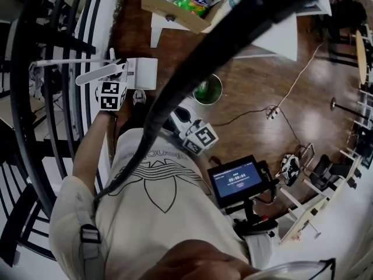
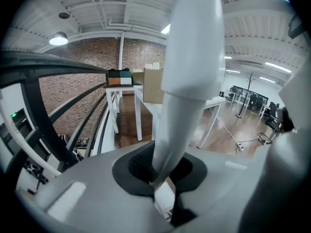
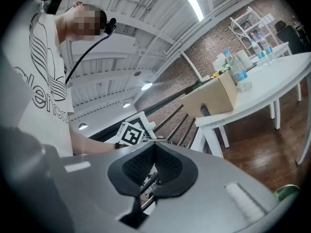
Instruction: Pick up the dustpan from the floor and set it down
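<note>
dustpan [image 2: 187,57] | handle in left hand-held gripper [image 2: 160,176] | top cut off

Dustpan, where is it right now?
The white dustpan is held up at the left of the head view, its handle pinched in the left claw, beside the black railing and left of the green bucket.

I see a loft-style open office or workshop. Ahead of my left gripper [image 2: 163,178], a red brick wall [image 2: 82,67] meets a white ceiling [image 2: 146,13] with exposed pipes and strip lights. White tables [image 2: 219,102] stand on dark wood floor [image 2: 223,140]. Beyond my right gripper [image 3: 153,166], a cardboard box [image 3: 214,98] and bottles [image 3: 235,69] sit on a table, with open shelving [image 3: 250,21] behind. A black railing [image 2: 58,115] curves left of the left gripper.
</note>
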{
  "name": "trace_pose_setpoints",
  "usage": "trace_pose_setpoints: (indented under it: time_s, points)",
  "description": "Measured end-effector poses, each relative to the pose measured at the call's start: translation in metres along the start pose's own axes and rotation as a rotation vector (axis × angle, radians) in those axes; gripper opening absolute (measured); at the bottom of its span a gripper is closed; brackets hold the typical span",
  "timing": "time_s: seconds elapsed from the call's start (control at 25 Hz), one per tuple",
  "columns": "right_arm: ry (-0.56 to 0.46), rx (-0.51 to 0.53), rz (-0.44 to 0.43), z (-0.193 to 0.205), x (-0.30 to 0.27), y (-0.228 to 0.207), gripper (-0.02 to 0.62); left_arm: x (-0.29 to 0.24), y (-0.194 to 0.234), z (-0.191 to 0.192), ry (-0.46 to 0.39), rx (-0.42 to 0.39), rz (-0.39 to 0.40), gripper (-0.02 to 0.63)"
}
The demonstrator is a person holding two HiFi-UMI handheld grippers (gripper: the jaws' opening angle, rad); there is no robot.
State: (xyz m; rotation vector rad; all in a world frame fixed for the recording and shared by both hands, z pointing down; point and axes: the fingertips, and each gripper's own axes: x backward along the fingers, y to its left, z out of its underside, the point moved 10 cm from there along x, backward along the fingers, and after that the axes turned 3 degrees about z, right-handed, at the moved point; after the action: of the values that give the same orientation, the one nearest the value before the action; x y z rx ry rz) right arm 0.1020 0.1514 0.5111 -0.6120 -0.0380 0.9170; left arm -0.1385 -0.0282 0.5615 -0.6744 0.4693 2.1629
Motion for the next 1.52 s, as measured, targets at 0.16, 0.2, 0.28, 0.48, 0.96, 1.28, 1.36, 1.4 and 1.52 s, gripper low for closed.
trace_pose_setpoints:
  time_s: [0.16,0.2,0.28,0.48,0.96,1.28,1.36,1.4,1.52]
  points:
    - [-0.039,0.04,-0.049,-0.02,-0.005,-0.001,0.002,0.031,-0.018,-0.028,-0.046,-0.054,0.026,0.057]
    - [-0.046,0.049,-0.062,-0.023,-0.006,-0.001,0.002,0.037,-0.021,-0.034,-0.055,-0.058,0.028,0.058]
    - [-0.059,0.068,-0.089,-0.029,-0.012,-0.002,0.003,0.046,-0.024,-0.046,-0.075,-0.056,0.024,0.06]
    - [-0.076,0.087,-0.127,-0.039,-0.019,-0.006,0.003,0.055,-0.025,-0.059,-0.096,-0.046,-0.004,0.06]
    - [0.02,0.055,-0.134,-0.027,-0.006,-0.01,0.003,0.002,-0.017,-0.011,0.013,0.004,-0.014,0.061]
    - [0.087,-0.003,-0.079,-0.005,0.002,-0.012,0.002,-0.057,0.014,0.024,0.05,0.009,-0.023,0.063]
    - [0.096,-0.018,-0.057,-0.009,0.009,-0.006,0.002,-0.06,0.017,0.024,0.069,0.007,-0.017,0.061]
    - [0.101,-0.027,-0.047,-0.011,0.014,-0.003,0.003,-0.062,0.016,0.026,0.088,0.01,-0.012,0.061]
    - [0.109,-0.038,-0.029,-0.006,0.026,-0.005,0.002,-0.077,0.013,0.044,0.145,0.01,-0.006,0.061]
